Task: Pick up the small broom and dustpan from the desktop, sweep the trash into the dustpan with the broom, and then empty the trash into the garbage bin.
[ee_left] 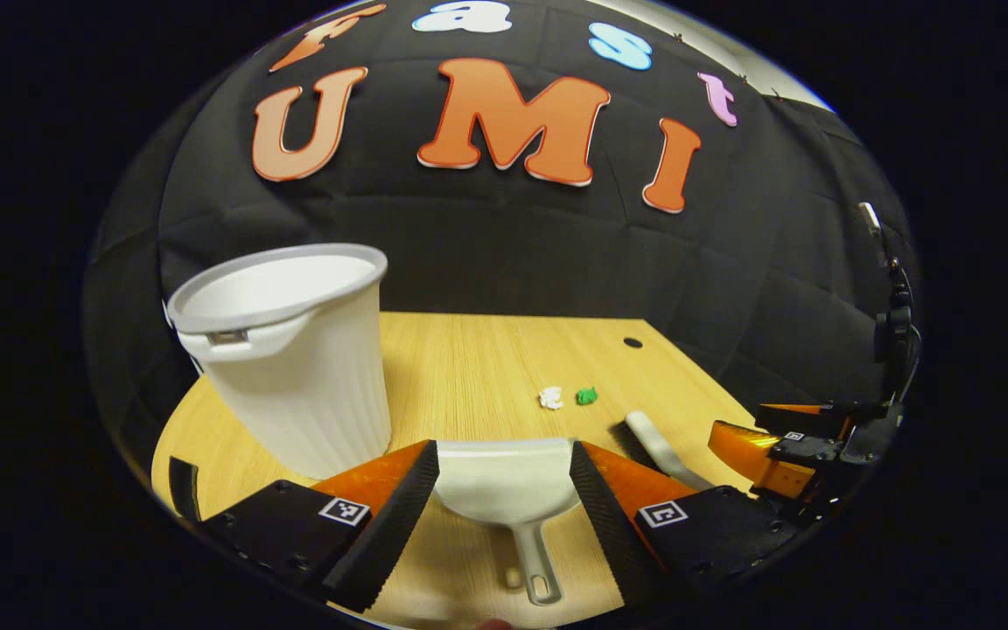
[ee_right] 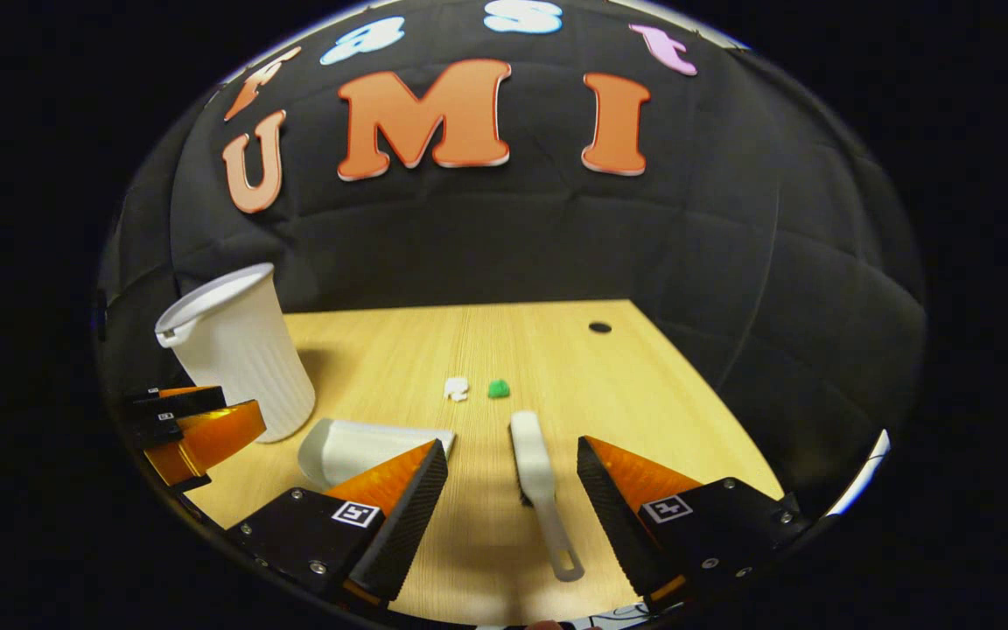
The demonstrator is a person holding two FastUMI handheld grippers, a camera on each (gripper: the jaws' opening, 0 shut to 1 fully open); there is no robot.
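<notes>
Counting grippers: two, each with two orange fingers tipped by black ribbed pads.
Left gripper (ee_left: 504, 490): in the left gripper view its fingers stood spread wide, holding nothing, low over the desk (ee_left: 469, 367).
Right gripper (ee_right: 511, 490): in the right gripper view its fingers were likewise spread wide and held nothing; in the left gripper view it appeared at the far right edge (ee_left: 775, 455).
Left gripper seen from the right: an orange and black shape at the left edge of the right gripper view (ee_right: 193, 433), just beside the bin.
Dustpan, one: white (ee_left: 506, 490), lying flat on the desk between the left gripper's two fingers, its handle pointing back toward the camera; whether the pads touched its sides could not be told. In the right gripper view it lay (ee_right: 364, 446) just past the right gripper's left-hand finger.
Broom, one: white handle with dark bristles (ee_right: 539, 490), lying on the desk in the gap between the right gripper's fingers, nearer the right-hand finger, touching neither, its handle end toward the camera. In the left gripper view it lay (ee_left: 657, 446) just beyond the left gripper's right-hand finger.
Trash, two pieces: a white scrap (ee_left: 550, 398) and a green scrap (ee_left: 587, 395), side by side and near each other on the desk, beyond the dustpan and broom; in the right gripper view the white (ee_right: 456, 388) and the green (ee_right: 498, 388) lay ahead of the broom's head.
Bin, one: white, ribbed, upright (ee_left: 294, 367), standing on the desk to the left of the dustpan, near the left gripper's left-hand finger.
</notes>
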